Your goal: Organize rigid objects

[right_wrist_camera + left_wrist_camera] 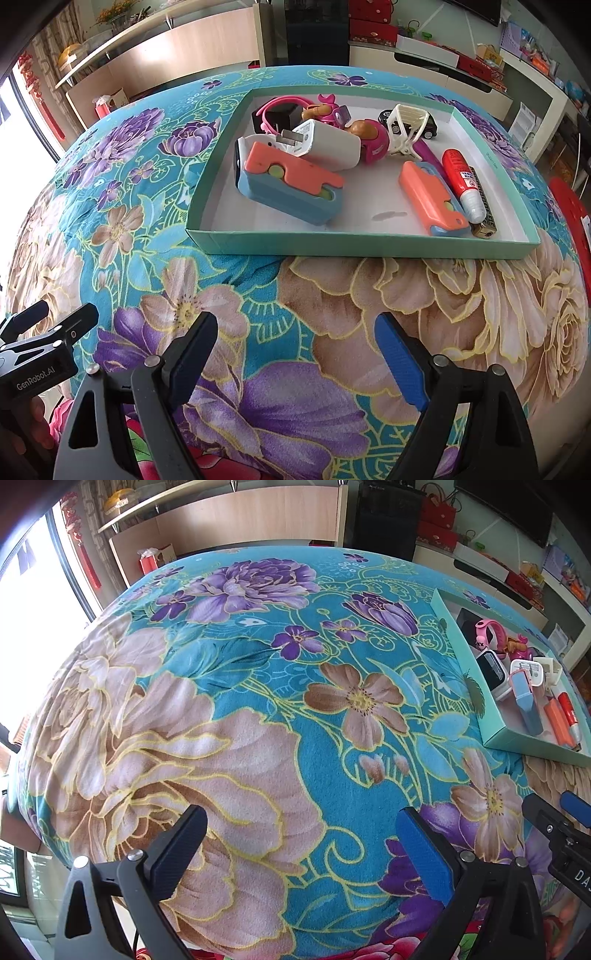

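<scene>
A shallow teal box [362,240] with a white floor sits on the floral cloth; it also shows at the right of the left wrist view [495,716]. In it lie two orange-and-blue cases [291,177] [432,195], a white charger [328,142], a red glue tube [460,173], a lighter [485,218], a pink band [275,107], a white clip [408,120], a toy car [428,127] and pink toys [371,138]. My right gripper [295,354] is open and empty, short of the box's near wall. My left gripper [301,849] is open and empty over bare cloth, left of the box.
The floral cloth [258,709] covers a rounded table. Wooden shelves [166,48] and a dark cabinet [317,29] stand behind it. A red chair [576,210] is at the right. The other gripper shows at the frame edges [561,830] [40,343].
</scene>
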Action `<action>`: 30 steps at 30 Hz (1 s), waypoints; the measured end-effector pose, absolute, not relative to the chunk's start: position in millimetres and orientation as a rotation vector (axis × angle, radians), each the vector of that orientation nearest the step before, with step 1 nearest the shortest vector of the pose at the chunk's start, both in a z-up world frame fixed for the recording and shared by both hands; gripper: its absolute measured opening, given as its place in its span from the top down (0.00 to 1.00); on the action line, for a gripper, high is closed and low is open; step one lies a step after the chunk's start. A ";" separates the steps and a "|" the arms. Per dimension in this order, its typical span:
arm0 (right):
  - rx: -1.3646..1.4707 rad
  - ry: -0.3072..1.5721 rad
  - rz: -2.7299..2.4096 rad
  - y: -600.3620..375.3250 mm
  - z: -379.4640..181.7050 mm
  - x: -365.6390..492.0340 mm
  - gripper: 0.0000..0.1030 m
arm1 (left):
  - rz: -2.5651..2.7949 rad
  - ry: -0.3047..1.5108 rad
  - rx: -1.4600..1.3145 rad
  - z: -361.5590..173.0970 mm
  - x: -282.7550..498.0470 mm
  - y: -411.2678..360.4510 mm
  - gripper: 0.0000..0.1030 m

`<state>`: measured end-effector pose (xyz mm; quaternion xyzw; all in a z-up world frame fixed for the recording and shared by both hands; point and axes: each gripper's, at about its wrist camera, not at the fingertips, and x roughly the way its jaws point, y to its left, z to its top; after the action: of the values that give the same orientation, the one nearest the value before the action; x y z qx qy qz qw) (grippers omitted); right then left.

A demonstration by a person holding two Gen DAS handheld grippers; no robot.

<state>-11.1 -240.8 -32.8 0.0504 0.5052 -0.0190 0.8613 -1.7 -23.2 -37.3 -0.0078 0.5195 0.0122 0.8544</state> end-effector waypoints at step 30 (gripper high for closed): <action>0.101 1.027 -0.057 -241.7 -32.3 -12.7 0.15 | 0.042 1.004 0.049 -27.5 -13.8 -33.8 0.00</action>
<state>-12.7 -241.7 -32.3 0.0484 0.4909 -0.0271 0.8695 -13.8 -33.8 -27.5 0.0234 0.4811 0.0200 0.8761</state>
